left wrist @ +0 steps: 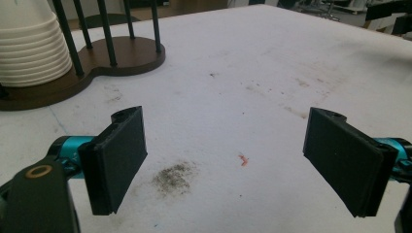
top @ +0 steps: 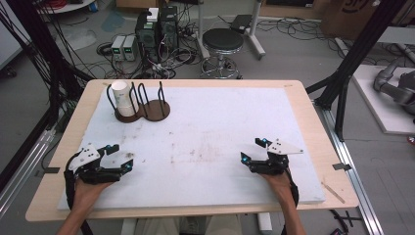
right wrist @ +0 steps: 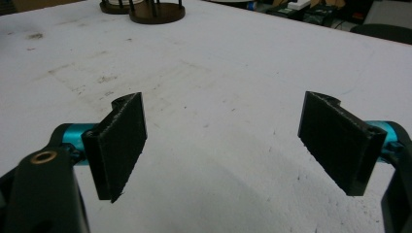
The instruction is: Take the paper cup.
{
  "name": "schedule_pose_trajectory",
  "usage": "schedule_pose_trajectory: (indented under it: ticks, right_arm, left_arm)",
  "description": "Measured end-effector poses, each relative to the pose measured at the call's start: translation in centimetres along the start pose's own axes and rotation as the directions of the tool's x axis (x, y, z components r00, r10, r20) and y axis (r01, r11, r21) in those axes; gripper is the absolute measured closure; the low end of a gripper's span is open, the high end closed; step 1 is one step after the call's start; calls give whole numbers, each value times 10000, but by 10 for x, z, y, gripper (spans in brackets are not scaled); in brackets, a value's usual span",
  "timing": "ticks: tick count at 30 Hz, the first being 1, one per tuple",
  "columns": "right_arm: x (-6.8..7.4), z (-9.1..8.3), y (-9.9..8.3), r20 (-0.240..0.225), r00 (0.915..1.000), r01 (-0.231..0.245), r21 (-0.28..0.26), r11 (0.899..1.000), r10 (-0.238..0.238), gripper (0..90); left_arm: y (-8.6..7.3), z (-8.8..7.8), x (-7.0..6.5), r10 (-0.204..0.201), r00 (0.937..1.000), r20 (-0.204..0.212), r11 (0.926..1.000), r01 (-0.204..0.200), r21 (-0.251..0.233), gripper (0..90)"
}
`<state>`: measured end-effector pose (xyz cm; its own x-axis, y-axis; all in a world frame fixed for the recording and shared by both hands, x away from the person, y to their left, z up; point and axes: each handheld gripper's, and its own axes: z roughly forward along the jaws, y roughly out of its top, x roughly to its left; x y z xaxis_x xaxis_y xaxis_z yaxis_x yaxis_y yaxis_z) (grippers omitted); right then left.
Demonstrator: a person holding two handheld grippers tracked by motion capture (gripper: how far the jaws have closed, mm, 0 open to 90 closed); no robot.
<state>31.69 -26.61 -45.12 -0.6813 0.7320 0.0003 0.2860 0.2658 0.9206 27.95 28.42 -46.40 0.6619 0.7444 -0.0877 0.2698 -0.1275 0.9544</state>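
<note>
Both forearms come in over the near edge of the table, each hand wrapped around a gripper. On that side the left gripper (top: 119,156) rests low over the white mat (top: 210,127), jaws spread wide with nothing between them; its own view looks across a dark smudge (left wrist: 175,177) on the mat. Well apart from it, the right gripper (top: 253,150) sits the same way, jaws fully parted and empty.

Farther back, near the far left corner, stands a brown wooden cup holder (top: 147,110) with thin black upright rods. A stack of white paper cups (top: 122,98) sits nested in its left bay (the right bay looks empty).

I judge those cups light, thin-walled and easy to crush, and likely to cling together. A gentle squeeze across the top cup's side wall, just below the rim, seems the safest hold, lifting straight up between the rods.

Beyond the table sit a black stool (top: 222,41) and computer towers (top: 156,29) on the floor.
</note>
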Motion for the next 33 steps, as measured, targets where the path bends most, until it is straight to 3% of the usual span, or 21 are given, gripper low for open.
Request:
schedule_pose_trajectory:
  ticks: [5,11,20,28,33]
  right_arm:
    - [1,-2,-1,59,9997,222,-238,9995,-221,182]
    - [-1,1,1,-37,10000,-5,78,10000,6,182]
    - [0,1,1,-140,9999,6,113,9999,-5,182]
    - [-1,2,1,-171,9998,71,223,9997,-67,182]
    - [-2,3,2,-202,9998,28,279,9996,-22,182]
  left_arm:
    - [0,0,0,-29,10000,43,10000,29,-26,156]
    - [0,-1,-2,203,9998,-80,9997,-204,-101,156]
    - [0,-1,-6,506,9983,-289,9987,-509,-85,156]
    - [1,0,-5,274,9994,-197,9996,-274,16,156]
    - [11,-4,-3,366,9992,-161,9992,-368,-121,156]
